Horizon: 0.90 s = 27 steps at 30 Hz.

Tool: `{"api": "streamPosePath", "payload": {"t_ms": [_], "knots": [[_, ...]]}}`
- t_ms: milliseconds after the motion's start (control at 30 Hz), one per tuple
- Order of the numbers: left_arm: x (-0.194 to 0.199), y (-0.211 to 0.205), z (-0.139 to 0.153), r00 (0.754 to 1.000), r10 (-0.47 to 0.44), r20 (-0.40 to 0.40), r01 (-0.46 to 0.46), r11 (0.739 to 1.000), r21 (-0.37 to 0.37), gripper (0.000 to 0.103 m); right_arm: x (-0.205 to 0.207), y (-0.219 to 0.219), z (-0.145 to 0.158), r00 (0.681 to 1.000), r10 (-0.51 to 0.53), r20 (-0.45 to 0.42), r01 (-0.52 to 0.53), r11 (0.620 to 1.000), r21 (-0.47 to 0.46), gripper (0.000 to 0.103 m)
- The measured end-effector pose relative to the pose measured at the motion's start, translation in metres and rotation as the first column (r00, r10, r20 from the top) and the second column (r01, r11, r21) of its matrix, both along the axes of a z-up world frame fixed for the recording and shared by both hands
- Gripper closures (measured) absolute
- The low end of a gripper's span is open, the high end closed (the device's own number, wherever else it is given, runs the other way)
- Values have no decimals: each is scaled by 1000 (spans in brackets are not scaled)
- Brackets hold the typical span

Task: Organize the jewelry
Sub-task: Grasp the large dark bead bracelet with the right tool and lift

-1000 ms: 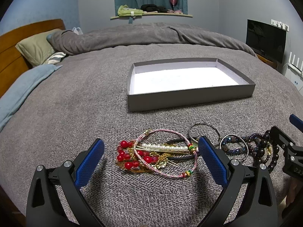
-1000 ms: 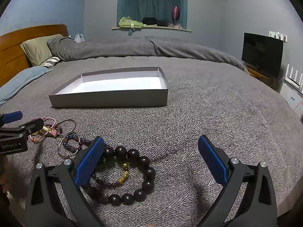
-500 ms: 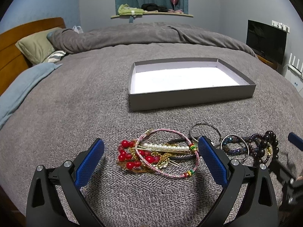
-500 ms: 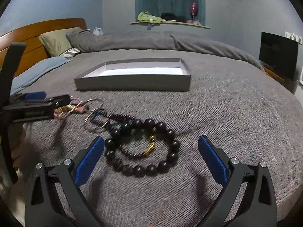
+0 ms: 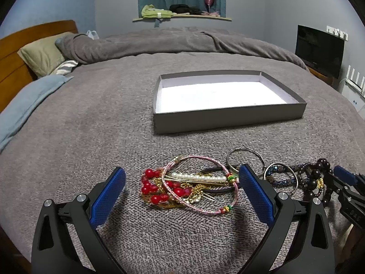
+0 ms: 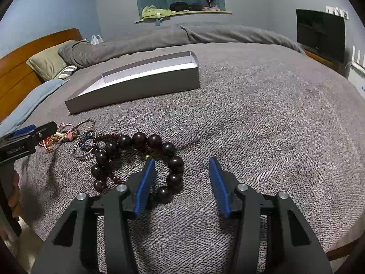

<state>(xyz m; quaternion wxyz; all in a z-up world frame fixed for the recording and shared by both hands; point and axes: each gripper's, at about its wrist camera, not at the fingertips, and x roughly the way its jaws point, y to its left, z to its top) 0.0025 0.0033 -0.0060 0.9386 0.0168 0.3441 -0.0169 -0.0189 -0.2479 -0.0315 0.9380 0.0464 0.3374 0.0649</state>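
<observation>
While its blue pads stand wide apart with nothing between them, the left hand-held gripper (image 5: pixel 181 190) hangs low over the tangle of jewelry (image 5: pixel 189 188) on the grey bed (image 5: pixel 91 118): red beads, a pearl pin, gold chain and a pink thread bangle (image 5: pixel 200 183). Just right of that lie a plain metal ring (image 5: pixel 245 161) and a dark blue beaded ring (image 5: pixel 281 177). The right hand-held gripper (image 6: pixel 182 181) is partly open, its pads straddling the near right arc of the big dark bead bracelet (image 6: pixel 139 159) without closing on it; its left pad sits inside the loop. A thinner dark red bead strand (image 6: pixel 107 137) crosses the bracelet. Farther off, the grey shallow box (image 5: pixel 228 121) with a white floor rests on the bed.
</observation>
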Motion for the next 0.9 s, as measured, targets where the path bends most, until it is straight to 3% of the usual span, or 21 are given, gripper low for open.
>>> {"api": "streamPosePath", "payload": {"t_ms": [167,300,367,600,733,900], "knots": [[0,-4,0,1000,-25,-3,25,1000,-3,5,4,11,-4,999,34,-18,-35,998,-61,65],[-2,-6,0,999,-44,-1,44,999,-5,5,7,5,-4,998,53,-39,-54,998,-16,72],[-3,-8,1,998,-55,-1,55,998,-7,5,7,2,-2,998,58,-36,-58,998,9,88],[-12,-25,11,987,-155,46,156,988,-11,5,-6,0,33,991,100,91,-105,993,56,88],[-23,-45,21,957,-274,92,276,961,-15,5,-8,-7,62,981,96,168,-110,991,75,88],[-25,-70,18,910,-412,50,414,909,-43,6,-3,-28,83,976,48,211,-68,993,91,88]]}}
